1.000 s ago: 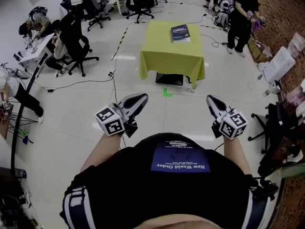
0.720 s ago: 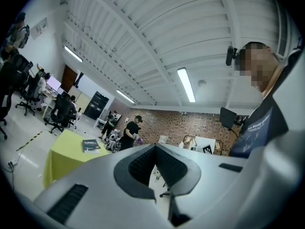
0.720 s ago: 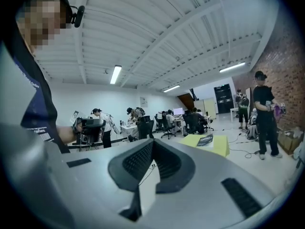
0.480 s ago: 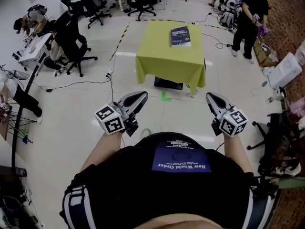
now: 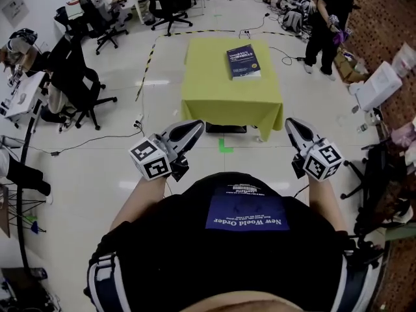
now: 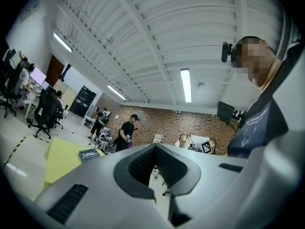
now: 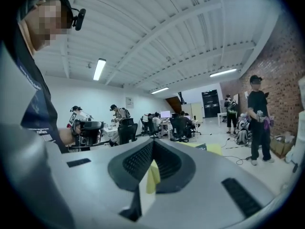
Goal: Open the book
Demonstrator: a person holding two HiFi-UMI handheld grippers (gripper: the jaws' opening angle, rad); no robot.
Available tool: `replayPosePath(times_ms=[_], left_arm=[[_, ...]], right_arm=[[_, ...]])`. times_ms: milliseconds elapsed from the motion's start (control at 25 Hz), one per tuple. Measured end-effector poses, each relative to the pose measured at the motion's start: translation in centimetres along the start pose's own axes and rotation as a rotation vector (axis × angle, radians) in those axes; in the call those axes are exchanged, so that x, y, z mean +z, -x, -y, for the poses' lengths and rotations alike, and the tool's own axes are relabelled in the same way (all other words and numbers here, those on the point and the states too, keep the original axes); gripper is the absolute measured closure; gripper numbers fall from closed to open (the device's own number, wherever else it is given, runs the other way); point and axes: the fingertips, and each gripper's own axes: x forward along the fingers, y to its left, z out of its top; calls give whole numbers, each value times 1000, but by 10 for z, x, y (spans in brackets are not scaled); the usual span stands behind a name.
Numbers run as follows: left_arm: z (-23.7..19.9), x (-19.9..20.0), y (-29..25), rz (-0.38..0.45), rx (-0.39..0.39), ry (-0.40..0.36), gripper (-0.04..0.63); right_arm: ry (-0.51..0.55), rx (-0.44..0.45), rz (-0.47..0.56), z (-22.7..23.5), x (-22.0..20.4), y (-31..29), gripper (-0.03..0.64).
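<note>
My left gripper [image 5: 193, 129] has its fingers [image 6: 140, 166] closed on nothing. My worry is that shut fingers could shove the book [image 5: 243, 61] across the yellow cloth, or drag the cloth, rather than lift the cover. The book lies flat and closed on the desk [image 5: 208, 90], toward its far right and well ahead of me. It is dark blue and thick, with pale print. My right gripper [image 5: 292, 125] is likewise closed and empty.
</note>
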Motion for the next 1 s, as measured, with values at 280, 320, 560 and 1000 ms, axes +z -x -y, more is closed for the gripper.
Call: replayPosePath(times_ms=[280, 320, 560, 1000], left_arm=[[-89, 22, -23, -19, -40, 46, 598], [-95, 21, -31, -20, -46, 50, 598], [-136, 10, -109, -39, -10, 42, 598], [-205, 35, -229, 34, 170, 35, 598]], right_arm=[[-18, -46, -10, 28, 6, -74, 630], [-23, -49, -17, 37, 4, -79, 630], [-46, -8, -28, 128, -5, -111, 630], [2, 222, -22, 270, 41, -217, 630]])
